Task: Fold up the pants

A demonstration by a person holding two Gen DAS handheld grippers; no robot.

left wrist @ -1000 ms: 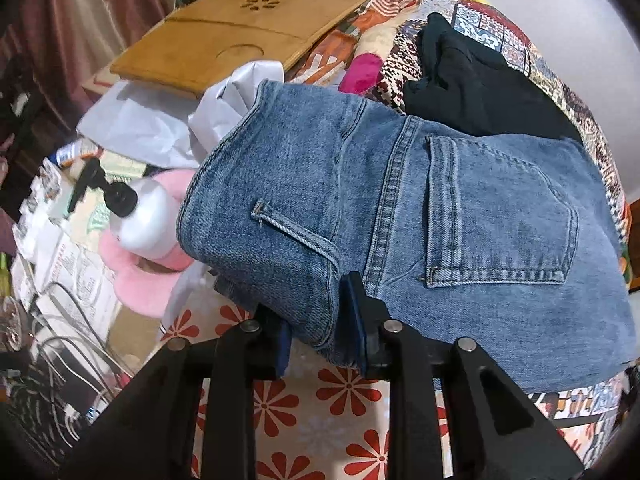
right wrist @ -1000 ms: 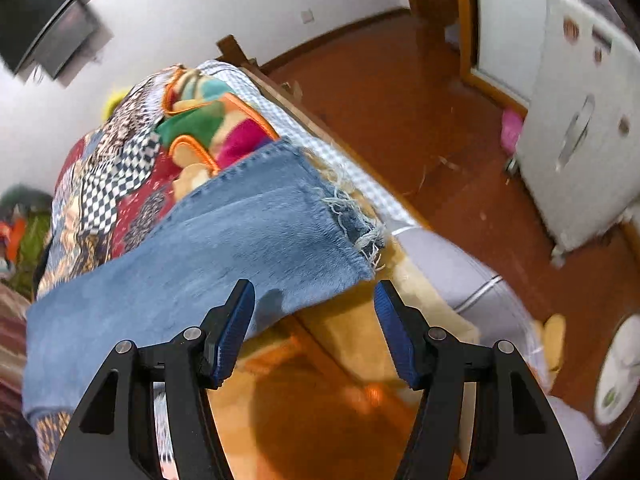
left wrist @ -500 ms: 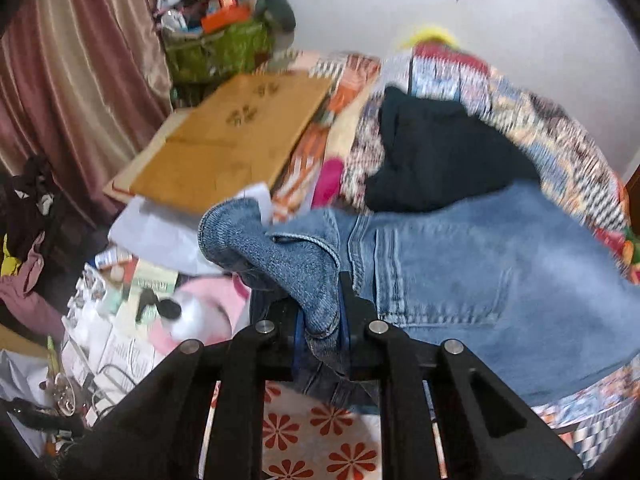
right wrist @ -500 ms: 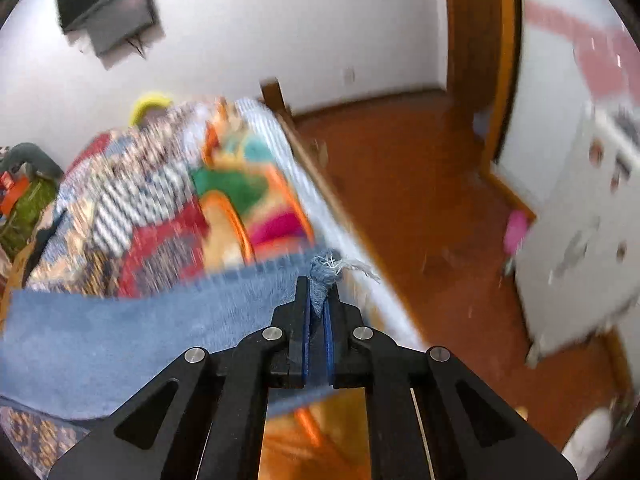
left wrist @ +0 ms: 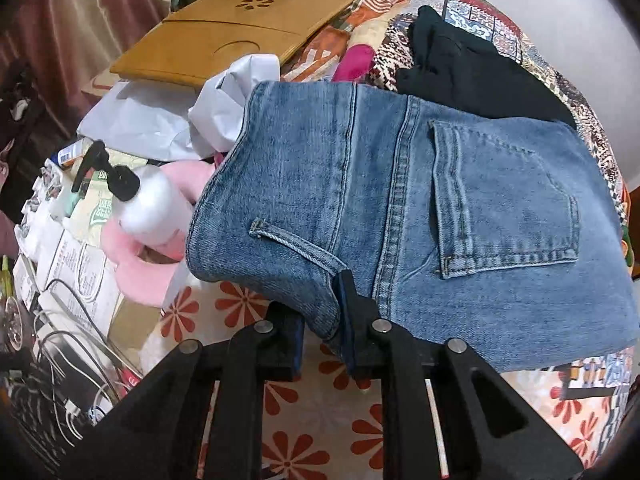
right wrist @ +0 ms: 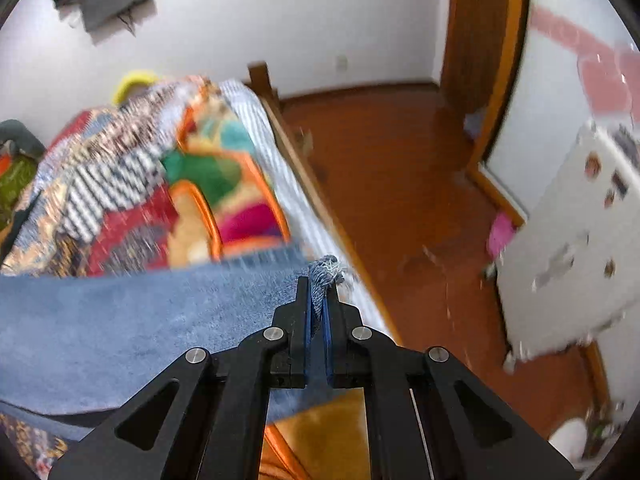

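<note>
Blue denim jeans (left wrist: 420, 208) lie across the patchwork bed, back pocket up, waistband at the near left. My left gripper (left wrist: 322, 320) is at the waistband edge, its fingers (left wrist: 348, 304) partly apart with a fold of denim between them. In the right wrist view my right gripper (right wrist: 318, 312) is shut on the frayed hem (right wrist: 326, 272) of the jeans leg (right wrist: 140, 320), held above the bed's right edge.
A black garment (left wrist: 472, 72) lies beyond the jeans. A wooden lap tray (left wrist: 240, 28), white bag (left wrist: 160, 120), pump bottle (left wrist: 144, 204) and pink pillow (left wrist: 136, 264) crowd the left. Cables (left wrist: 72, 360) lie lower left. A wooden floor (right wrist: 400, 184) and white cabinet (right wrist: 568, 248) lie to the right.
The left gripper had lifted the waistband shut half a second ago; now the jeans lie flat again and its fingers are apart. The right gripper closed on the hem and stays shut.
</note>
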